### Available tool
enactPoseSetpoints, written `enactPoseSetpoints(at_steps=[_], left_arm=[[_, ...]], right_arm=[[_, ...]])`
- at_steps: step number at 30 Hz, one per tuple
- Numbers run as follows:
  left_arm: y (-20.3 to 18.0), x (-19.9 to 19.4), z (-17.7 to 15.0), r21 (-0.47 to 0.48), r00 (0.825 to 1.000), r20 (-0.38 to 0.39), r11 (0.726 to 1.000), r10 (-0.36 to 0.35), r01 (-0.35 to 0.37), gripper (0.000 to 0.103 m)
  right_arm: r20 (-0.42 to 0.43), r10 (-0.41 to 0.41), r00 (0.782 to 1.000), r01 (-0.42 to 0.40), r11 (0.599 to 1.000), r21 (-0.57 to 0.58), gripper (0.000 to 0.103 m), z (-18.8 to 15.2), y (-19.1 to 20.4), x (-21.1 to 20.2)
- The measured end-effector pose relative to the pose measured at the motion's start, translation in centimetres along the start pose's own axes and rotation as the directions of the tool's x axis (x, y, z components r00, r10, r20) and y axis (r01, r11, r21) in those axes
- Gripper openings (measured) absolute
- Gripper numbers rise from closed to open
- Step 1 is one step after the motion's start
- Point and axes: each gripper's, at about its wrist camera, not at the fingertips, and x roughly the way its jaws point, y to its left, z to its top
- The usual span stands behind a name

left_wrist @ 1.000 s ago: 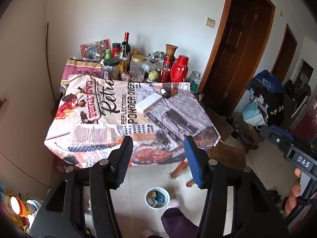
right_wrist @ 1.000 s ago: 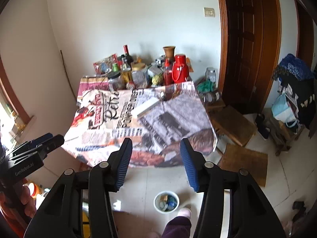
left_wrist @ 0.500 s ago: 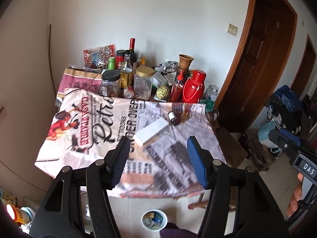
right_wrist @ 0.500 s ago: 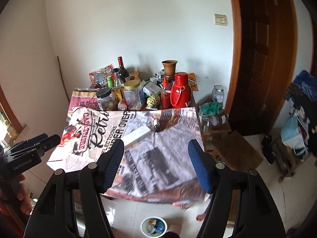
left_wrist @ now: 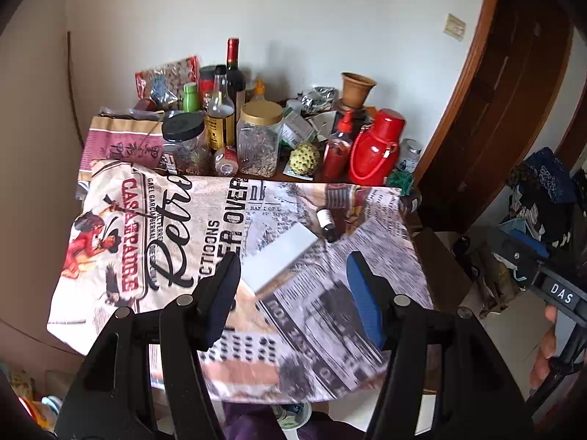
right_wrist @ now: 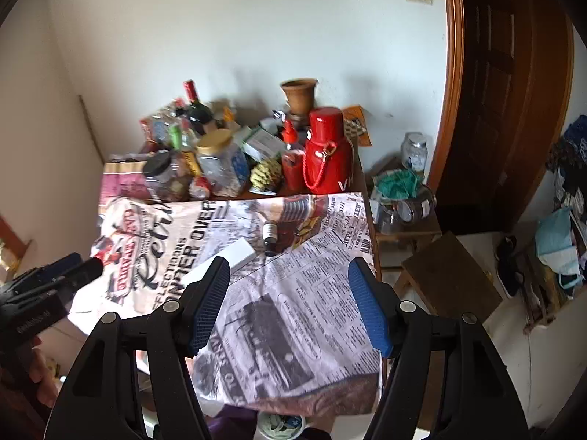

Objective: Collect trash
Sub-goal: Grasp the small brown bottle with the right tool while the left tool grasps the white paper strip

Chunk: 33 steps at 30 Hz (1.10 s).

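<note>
A white flat box [left_wrist: 277, 256] lies on the printed tablecloth [left_wrist: 154, 242], with a small dark bottle [left_wrist: 327, 224] lying just right of it. Both also show in the right wrist view, the box [right_wrist: 234, 256] and the bottle [right_wrist: 270, 239]. My left gripper [left_wrist: 293, 273] is open and empty, above the table's near half, just short of the box. My right gripper [right_wrist: 290, 275] is open and empty, above the near right part of the cloth. A small white bin [right_wrist: 280, 423] with scraps sits on the floor below the table edge.
Jars, bottles, a red thermos [left_wrist: 374, 146], a clay pot [left_wrist: 357, 88] and packets crowd the back of the table. A low wooden stool [right_wrist: 451, 275] and a side stand with jars [right_wrist: 403, 201] are to the right. A dark wooden door [right_wrist: 506, 91] stands beyond.
Both grippers have moved forward and closer over the table; the box and bottle now look larger and nearer. The floor bin has slid to the bottom edge. Both stay open.
</note>
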Motion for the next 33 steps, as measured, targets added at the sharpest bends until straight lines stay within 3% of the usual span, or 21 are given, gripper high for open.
enactPoseSetpoints(at_steps=[4, 8, 14, 20, 26, 28, 30, 33], left_arm=[[2.3, 4.0, 2.2, 0.058, 0.999, -0.043, 0.998, -0.029, 0.031, 0.059], [4.4, 8.2, 4.1, 0.117, 0.993, -0.109, 0.991, -0.044, 0.057, 0.059], [6.9, 14.1, 4.3, 0.124, 0.981, -0.191, 0.99, -0.044, 0.069, 0.059], [7.8, 20.4, 2.6, 0.115, 0.951, -0.301, 0.988, -0.067, 0.106, 0.059], [7.0, 24.0, 0.6, 0.121, 0.917, -0.382, 0.977, -0.117, 0.175, 0.059], [6.6, 24.9, 0.0, 0.129, 0.905, -0.404, 0.972, -0.13, 0.197, 0.059], [6.2, 25.7, -0.5, 0.129, 0.892, -0.428, 0.967, -0.148, 0.222, 0.059], [5.5, 26.2, -0.9, 0.148, 0.881, -0.445, 0.957, -0.163, 0.251, 0.059]], right_arm=[[-0.018, -0.028, 0.999, 0.029, 0.998, 0.059, 0.063, 1.2, 0.8, 3.3], [-0.091, -0.025, 0.996, 0.035, 0.993, 0.112, 0.063, 2.2, 2.0, 8.4], [-0.203, -0.046, 0.978, 0.07, 0.991, 0.112, 0.063, 2.6, 2.8, 16.6], [-0.279, -0.036, 0.96, 0.068, 0.992, 0.106, 0.063, 2.2, 2.8, 24.1], [-0.345, -0.049, 0.937, 0.067, 0.997, 0.042, 0.063, 1.6, 3.3, 29.2], [-0.354, -0.053, 0.934, 0.065, 0.998, 0.02, 0.059, 1.5, 3.6, 30.3], [-0.363, -0.066, 0.929, 0.07, 0.998, -0.003, 0.047, 1.3, 3.8, 31.1], [-0.363, -0.096, 0.927, 0.091, 0.995, -0.03, 0.036, 1.2, 3.9, 31.7]])
